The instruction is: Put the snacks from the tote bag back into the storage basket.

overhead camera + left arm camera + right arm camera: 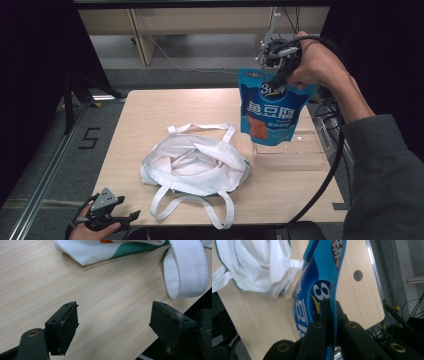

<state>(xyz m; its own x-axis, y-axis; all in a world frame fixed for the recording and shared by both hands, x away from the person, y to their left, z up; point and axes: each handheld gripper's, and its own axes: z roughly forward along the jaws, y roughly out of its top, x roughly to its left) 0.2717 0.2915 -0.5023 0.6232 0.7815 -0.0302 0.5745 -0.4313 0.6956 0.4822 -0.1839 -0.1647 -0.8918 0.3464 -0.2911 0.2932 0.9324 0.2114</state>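
A blue snack pouch (270, 112) with white lettering hangs in the air above the table's right side, held by its top edge. My right gripper (274, 75) is shut on that edge; in the right gripper view the pouch (317, 287) runs up between the two black jaws of the right gripper (331, 310). A crumpled white tote bag (197, 162) with long handles lies in the middle of the table, left of and below the pouch. My left gripper (131, 216) rests low at the table's front left corner, and the left gripper (113, 315) is open over bare wood.
A clear plastic tray (292, 150) sits on the table's right side under the hanging pouch. The tote's handle loop (186, 270) lies near the front table edge (175, 312), close to the left gripper. A black cable (325, 185) trails from the right gripper.
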